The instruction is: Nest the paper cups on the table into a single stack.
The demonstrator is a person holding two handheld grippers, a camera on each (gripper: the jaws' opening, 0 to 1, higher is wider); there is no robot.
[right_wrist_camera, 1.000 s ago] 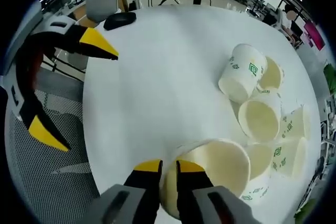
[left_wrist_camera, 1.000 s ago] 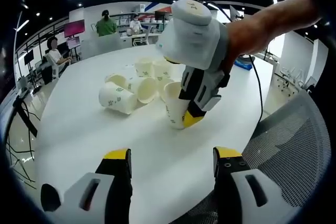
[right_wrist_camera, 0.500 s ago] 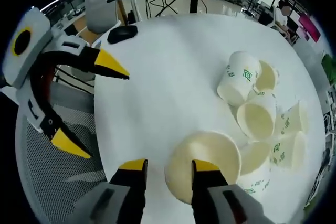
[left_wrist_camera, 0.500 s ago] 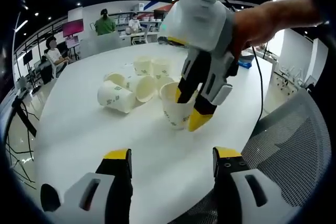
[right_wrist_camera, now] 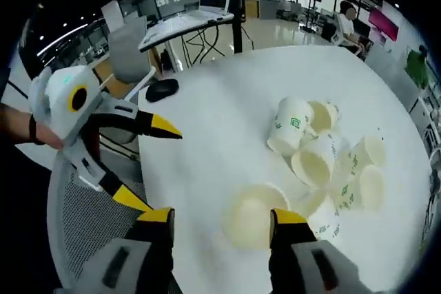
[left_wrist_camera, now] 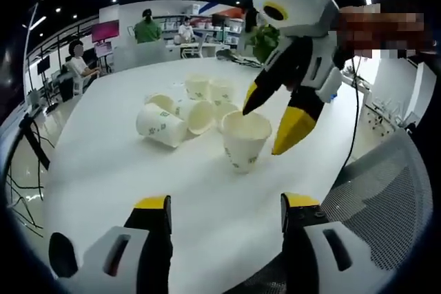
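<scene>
One cup [left_wrist_camera: 244, 141] stands upright by itself on the worktop [left_wrist_camera: 124, 170], mouth up, a bit in front of the loose pile [left_wrist_camera: 186, 108]. The pile is a jumble: a couple on their sides with mouths facing different ways, a few more upright behind them, some touching each other. Nothing looks nested yet, so I'd say the stack has barely started and this lone cup is the base.

The right tool [left_wrist_camera: 279, 118] hangs just above and beside that cup with its jaws spread and nothing between them. In the right gripper view the cup [right_wrist_camera: 253, 217] sits below and between the yellow tips without touching either. The left tool [left_wrist_camera: 224, 206] is also spread wide and empty, hanging back near the worktop edge, well apart from the cups; you can see it from the other side too [right_wrist_camera: 141, 163].

What could go wrong from here:
- These cups are light. Clip the upright one with a jaw tip while swinging over to the pile and it tips or skids.
- The lying ones can roll, so a sloppy pinch on a rim could squash it oval or shove its neighbours around.
- Dropping a cup in tilted could jam it crooked or knock the base over, since nothing is holding it. The idle left tool could steady it.
</scene>
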